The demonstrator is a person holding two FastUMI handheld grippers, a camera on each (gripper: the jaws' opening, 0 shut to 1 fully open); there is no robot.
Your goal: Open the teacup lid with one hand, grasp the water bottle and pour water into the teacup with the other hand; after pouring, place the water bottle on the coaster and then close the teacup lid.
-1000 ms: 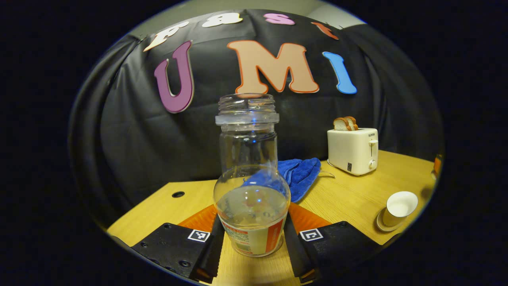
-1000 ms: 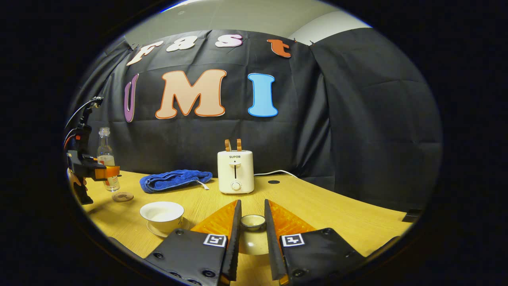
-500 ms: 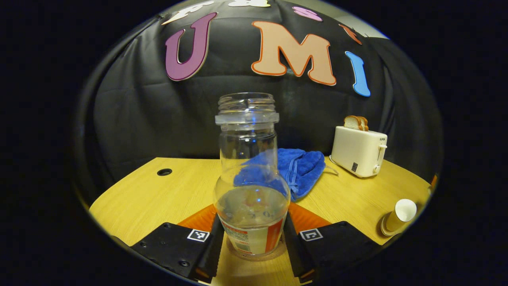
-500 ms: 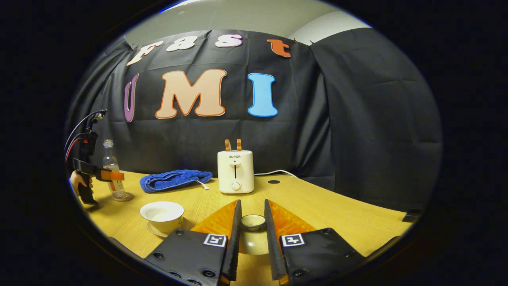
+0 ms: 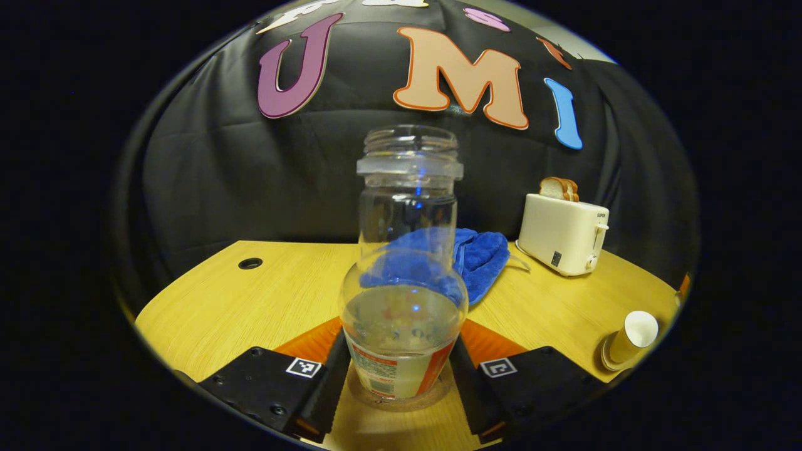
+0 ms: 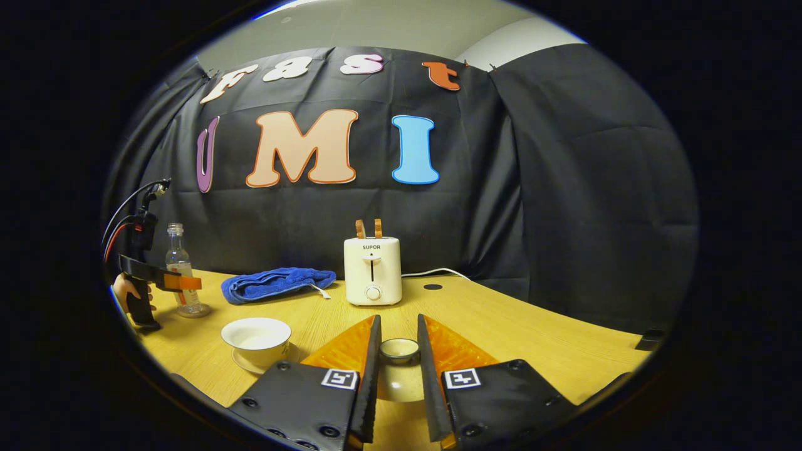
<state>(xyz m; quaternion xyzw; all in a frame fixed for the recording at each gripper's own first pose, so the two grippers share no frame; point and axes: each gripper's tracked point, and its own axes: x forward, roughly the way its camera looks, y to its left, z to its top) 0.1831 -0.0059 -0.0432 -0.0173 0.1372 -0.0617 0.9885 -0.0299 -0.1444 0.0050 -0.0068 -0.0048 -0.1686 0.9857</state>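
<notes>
At centre frame we see our left gripper (image 5: 401, 376) with jaws either side of the clear glass water bottle (image 5: 404, 300), standing on a clear round coaster (image 5: 401, 401); whether they press it we cannot tell. Our right gripper (image 6: 398, 369) clamps the pale teacup lid (image 6: 399, 351); the uncovered white teacup (image 6: 255, 335) sits lower left.

Left gripper (image 5: 401, 376), left gripper view: 2 black blocky finger mounts, each bearing 1 small square black-and-white marker tag on a white patch; round screw heads along the outer edges; orange panels behind the mounts.

Right gripper (image 6: 398, 382), right gripper view: same build, 2 black mounts, 1 square tag each, several screws near the lower edges, ribbed orange panels tapering forward.

Far left in the right gripper view: black pistol-style handle in a hand (image 6: 125, 289), orange front section, black and red cables looping up over the top.
</notes>
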